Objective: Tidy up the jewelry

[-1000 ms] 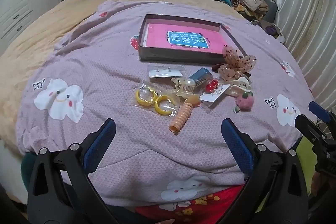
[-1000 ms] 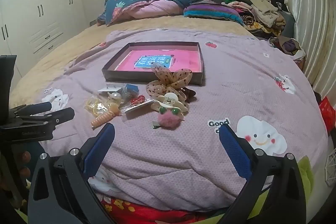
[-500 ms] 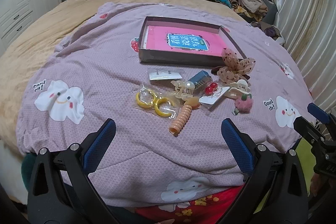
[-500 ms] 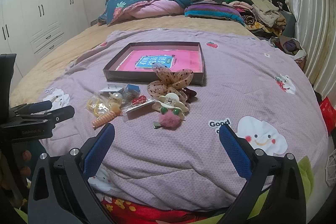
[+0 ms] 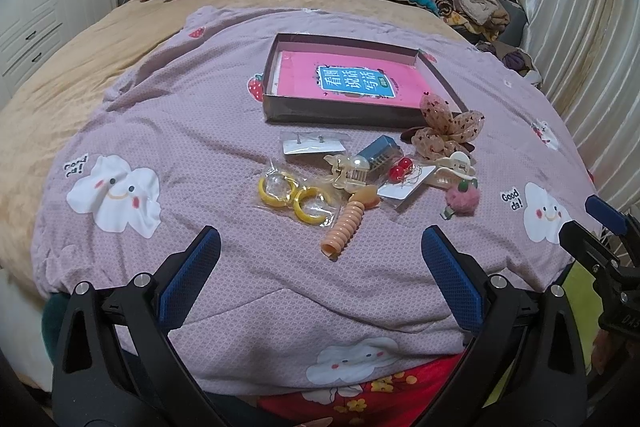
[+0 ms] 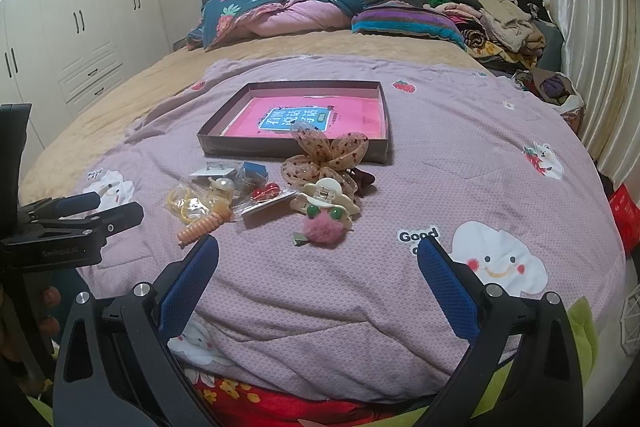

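Lilac quilt (image 5: 192, 115) printed with smiling clouds and strawberries covers the near half of a bed, its front edge curving down just below both grippers. The left gripper (image 5: 320, 251) and right gripper (image 6: 318, 259) both hover above this near edge with their blue-padded jaws spread wide and nothing between them. Bare quilt lies between each gripper and the jewelry, and wide bare cloth stretches to the left and right of the pile.

A shallow dark tray (image 5: 340, 115) with a pink book inside sits mid-bed, beyond the pile. Just in front of its near wall lies the jewelry cluster: a card of stud earrings (image 5: 313, 145), yellow hoop earrings (image 5: 296, 197) in a clear bag, an orange spiral hair tie (image 5: 344, 227), a pearl claw clip (image 5: 350, 171), a small blue box (image 5: 378, 153), red cherry earrings (image 5: 402, 169) on a card, a cream claw clip (image 5: 454, 169), a pink pompom clip (image 5: 462, 201) and a spotted mesh bow (image 5: 444, 129) that rests against the tray's right front corner. The pieces touch or overlap one another.

Pillows and folded clothes are heaped at the headboard, a curtain hangs on the right, and white wardrobes stand on the left.

Compared with a second ago, the pile and tray lie unmoved, both grippers remain spread, and the left view has lifted only slightly.
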A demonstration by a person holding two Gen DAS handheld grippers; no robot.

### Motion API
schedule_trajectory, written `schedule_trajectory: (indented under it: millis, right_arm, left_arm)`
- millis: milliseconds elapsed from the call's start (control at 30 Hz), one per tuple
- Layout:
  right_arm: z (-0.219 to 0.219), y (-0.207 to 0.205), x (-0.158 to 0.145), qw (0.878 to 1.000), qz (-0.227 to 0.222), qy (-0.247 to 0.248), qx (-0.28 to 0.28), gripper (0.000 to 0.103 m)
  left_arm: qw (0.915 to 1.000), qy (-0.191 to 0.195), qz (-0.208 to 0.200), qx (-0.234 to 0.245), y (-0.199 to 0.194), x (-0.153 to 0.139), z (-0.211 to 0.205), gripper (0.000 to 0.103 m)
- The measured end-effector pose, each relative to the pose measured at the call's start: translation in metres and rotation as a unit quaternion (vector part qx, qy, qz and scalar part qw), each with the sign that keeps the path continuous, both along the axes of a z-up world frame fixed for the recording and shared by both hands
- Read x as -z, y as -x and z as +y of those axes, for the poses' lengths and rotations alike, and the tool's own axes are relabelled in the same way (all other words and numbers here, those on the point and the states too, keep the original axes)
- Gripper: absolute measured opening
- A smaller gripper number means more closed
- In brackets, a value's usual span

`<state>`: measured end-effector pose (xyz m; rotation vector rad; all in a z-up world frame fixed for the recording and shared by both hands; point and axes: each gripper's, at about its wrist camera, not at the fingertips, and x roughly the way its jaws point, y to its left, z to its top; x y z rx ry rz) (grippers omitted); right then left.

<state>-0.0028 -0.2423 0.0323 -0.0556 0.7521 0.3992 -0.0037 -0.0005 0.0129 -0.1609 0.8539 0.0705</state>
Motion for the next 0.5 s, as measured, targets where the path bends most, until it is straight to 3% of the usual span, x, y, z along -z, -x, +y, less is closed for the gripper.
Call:
schedule_trajectory:
  millis: [500]
  right_arm:
    - [-0.0003, -0.0002, -0.0025, 1.0, 0.001, -0.004, 0.001, 0.099]
  left_arm:
    - [1.0, 0.0, 0.0, -0.001, 0.0005, 0.0, -0.0004, 0.094]
